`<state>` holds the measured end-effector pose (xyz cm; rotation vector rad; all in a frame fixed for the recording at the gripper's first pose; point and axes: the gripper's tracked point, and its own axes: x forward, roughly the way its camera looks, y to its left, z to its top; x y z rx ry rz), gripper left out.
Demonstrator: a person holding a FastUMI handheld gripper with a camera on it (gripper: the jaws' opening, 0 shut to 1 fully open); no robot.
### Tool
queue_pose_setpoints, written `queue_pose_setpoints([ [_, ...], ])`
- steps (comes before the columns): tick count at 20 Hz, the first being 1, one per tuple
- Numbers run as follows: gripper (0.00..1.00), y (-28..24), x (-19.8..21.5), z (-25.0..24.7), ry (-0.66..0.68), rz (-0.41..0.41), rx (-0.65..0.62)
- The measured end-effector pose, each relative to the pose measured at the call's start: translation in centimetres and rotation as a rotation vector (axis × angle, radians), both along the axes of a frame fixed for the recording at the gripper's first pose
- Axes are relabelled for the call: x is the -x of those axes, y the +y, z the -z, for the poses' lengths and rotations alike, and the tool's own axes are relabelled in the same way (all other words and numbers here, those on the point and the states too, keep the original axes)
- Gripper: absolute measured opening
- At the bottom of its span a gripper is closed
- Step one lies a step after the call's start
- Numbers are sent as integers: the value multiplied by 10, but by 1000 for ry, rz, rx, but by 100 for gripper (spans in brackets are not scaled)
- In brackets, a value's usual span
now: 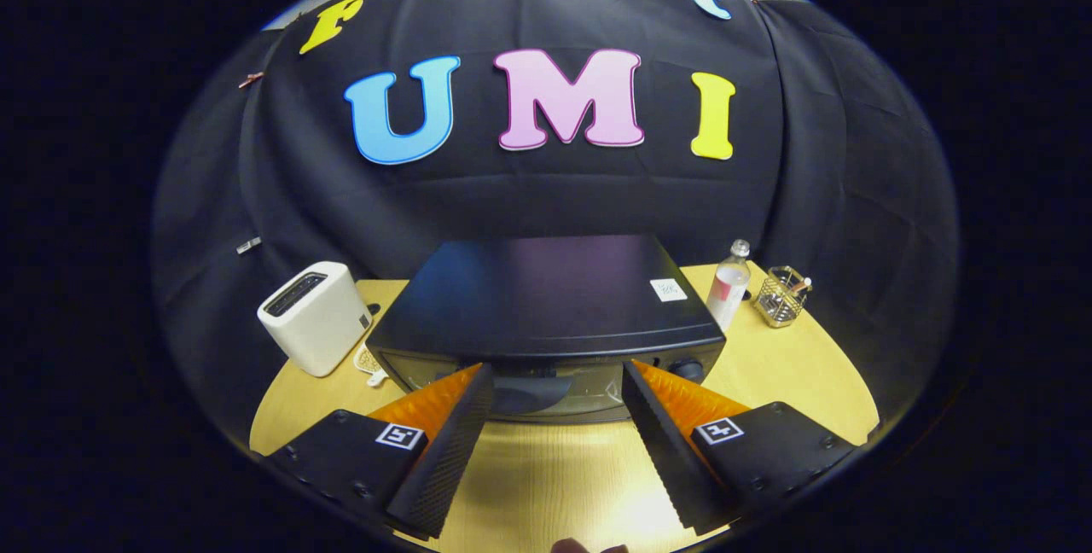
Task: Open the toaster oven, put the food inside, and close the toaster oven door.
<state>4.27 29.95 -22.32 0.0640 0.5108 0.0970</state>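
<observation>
A black toaster oven [546, 297] stands on the wooden table [554, 476], seen from above and in front. Its glass door [546, 391] faces me and looks closed. My gripper [556, 374] is open, its two black ribbed fingers [452, 442] spread wide with nothing between them. The fingertips sit just in front of the upper part of the door, apart from it. A small pale item [368, 363] lies on the table at the oven's left front corner, mostly hidden by the left finger.
A white slot toaster [314, 317] stands left of the oven. Right of the oven are a clear bottle [729, 287] and a wire holder [781, 297]. Bare wooden table lies below the fingers.
</observation>
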Motion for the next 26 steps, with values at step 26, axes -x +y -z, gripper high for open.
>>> queue_pose_setpoints([
  [26,99,-158,15,-195,-368,1,-36],
])
